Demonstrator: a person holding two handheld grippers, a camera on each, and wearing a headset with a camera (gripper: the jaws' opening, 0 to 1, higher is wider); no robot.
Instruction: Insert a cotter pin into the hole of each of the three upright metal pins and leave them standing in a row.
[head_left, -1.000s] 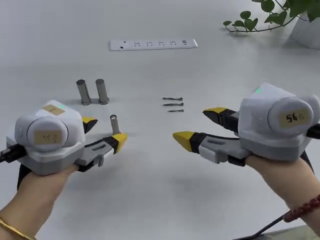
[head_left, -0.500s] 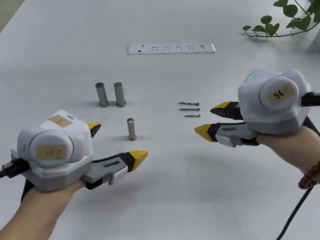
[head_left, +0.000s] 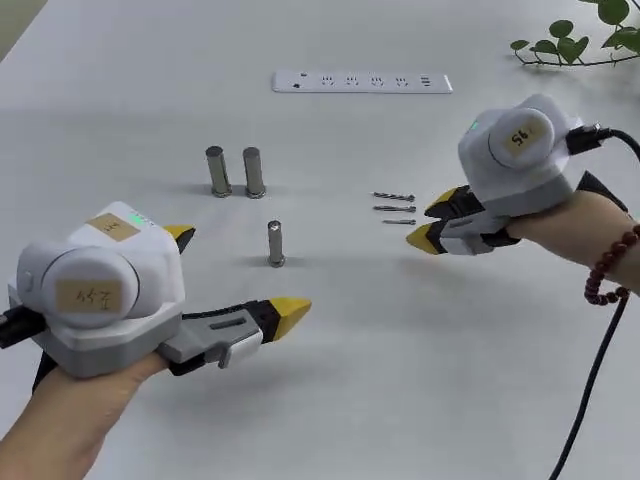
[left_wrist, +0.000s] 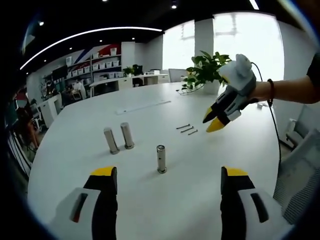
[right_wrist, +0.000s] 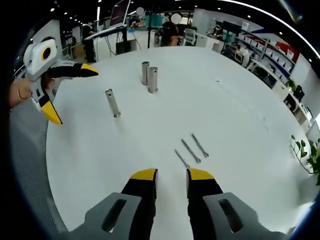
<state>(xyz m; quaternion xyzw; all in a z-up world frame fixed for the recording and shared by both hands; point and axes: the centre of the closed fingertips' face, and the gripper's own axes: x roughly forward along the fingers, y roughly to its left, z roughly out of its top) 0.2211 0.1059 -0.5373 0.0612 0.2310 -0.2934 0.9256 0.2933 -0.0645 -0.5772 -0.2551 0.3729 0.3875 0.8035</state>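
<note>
Three upright metal pins stand on the white table: two side by side (head_left: 216, 171) (head_left: 254, 172) and a lone pin (head_left: 276, 244) nearer me. Three cotter pins (head_left: 395, 208) lie in a row to their right. My left gripper (head_left: 235, 272) is open wide, just short of the lone pin (left_wrist: 161, 159), holding nothing. My right gripper (head_left: 430, 222) hovers right beside the cotter pins (right_wrist: 190, 150), its jaws narrowed to a small gap with nothing between them. The right gripper (left_wrist: 215, 117) also shows in the left gripper view.
A white power strip (head_left: 362, 82) lies at the far side of the table. Plant leaves (head_left: 570, 40) reach in at the far right. A black cable (head_left: 600, 380) trails from the right gripper down the right edge.
The right gripper has moved forward and left to the cotter pins and narrowed its jaws. The left gripper has drawn back slightly from the lone pin. The head camera has shifted.
</note>
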